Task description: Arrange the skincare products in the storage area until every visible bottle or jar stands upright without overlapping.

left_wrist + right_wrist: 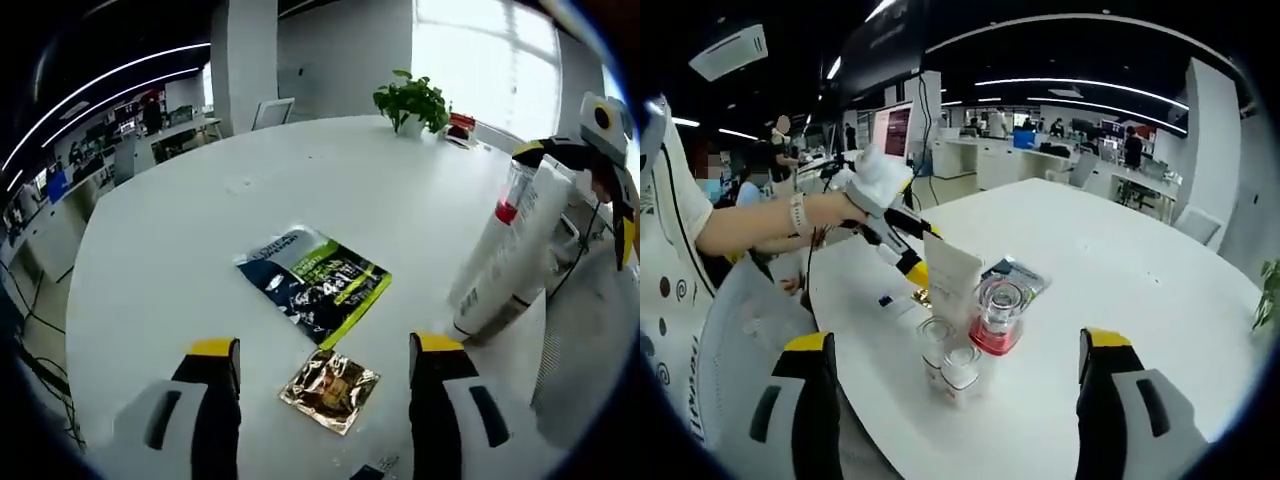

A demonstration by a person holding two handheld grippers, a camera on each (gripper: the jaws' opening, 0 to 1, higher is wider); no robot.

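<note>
Left gripper view — two flat packets: one dark-green sachet (313, 282) mid-frame, one gold foil sachet (330, 389) at bottom centre. One potted plant (412, 102) at top. Right gripper view — three clear-capped bottles (1000, 315) grouped at centre.

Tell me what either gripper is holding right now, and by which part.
Nothing is held. The left gripper is open near the gold sachet; the right gripper is open wide, its jaws clear of the white tube and red-based bottle.

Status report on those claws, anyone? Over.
Left claw open, empty. Right claw open, facing white tube, red-based jar, clear bottles. Green sachet and gold sachet lie flat.
</note>
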